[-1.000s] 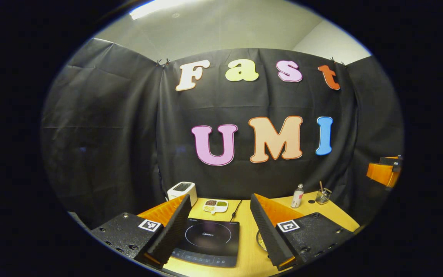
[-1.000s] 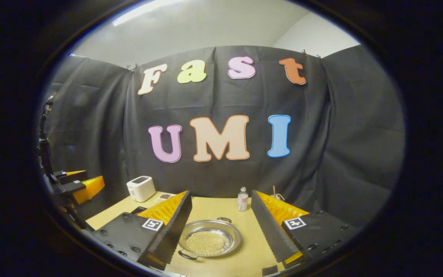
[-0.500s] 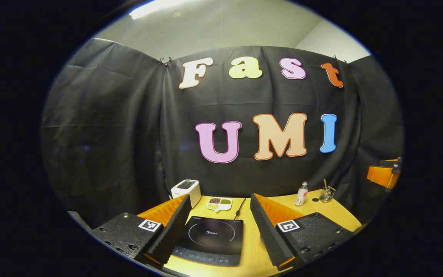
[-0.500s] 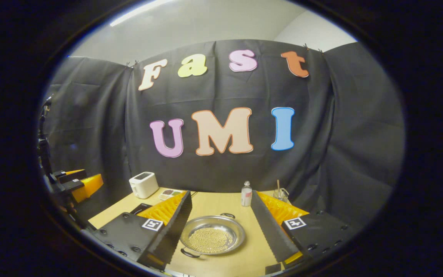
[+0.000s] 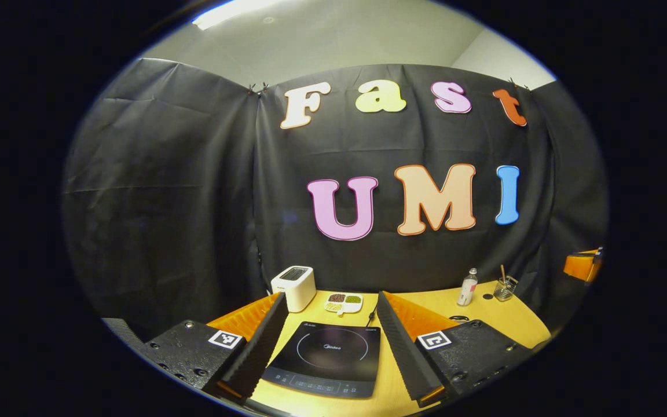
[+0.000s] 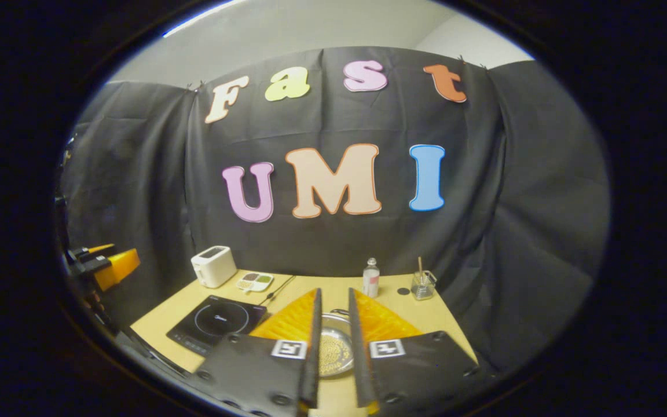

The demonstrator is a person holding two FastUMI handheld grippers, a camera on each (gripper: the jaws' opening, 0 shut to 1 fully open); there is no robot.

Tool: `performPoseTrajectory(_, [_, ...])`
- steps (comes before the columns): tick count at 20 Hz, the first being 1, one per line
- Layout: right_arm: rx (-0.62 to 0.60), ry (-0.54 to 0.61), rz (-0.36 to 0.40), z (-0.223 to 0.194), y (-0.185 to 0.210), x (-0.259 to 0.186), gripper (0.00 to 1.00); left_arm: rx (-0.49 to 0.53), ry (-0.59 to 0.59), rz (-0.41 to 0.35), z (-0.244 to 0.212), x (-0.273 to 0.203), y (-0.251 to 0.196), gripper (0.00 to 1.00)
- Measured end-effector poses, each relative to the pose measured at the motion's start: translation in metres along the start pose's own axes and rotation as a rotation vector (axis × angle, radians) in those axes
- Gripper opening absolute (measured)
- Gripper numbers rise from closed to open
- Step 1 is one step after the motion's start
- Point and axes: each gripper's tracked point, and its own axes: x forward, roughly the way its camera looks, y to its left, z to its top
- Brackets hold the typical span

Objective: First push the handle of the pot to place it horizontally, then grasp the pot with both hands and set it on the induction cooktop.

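Hovering above the induction cooktop (image 5: 326, 359), the left gripper (image 5: 329, 341) holds its jaws wide apart and empty in the left gripper view. In the right gripper view, the right gripper (image 6: 333, 347) has jaws narrowed to a slim gap, empty, with the pot (image 6: 333, 356) on the table (image 6: 414, 315) beyond them, right of the cooktop.

Table (image 6: 461, 330); cooktop (image 6: 216, 324); pot (image 6: 333, 350); toaster (image 6: 213, 266).
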Motion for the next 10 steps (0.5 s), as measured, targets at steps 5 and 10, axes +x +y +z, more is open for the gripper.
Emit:
performPoseTrajectory(5, [0.013, 0.098, 0.04, -0.03, 0.016, 0.011, 0.02, 0.01, 0.007, 0.018, -0.003, 0.0, 0.01, 0.89])
performPoseTrajectory(10, [0.002, 0.247, 0.093, -0.081, 0.039, 0.021, 0.07, 0.009, 0.019, 0.029, -0.012, 0.001, 0.019, 0.94])
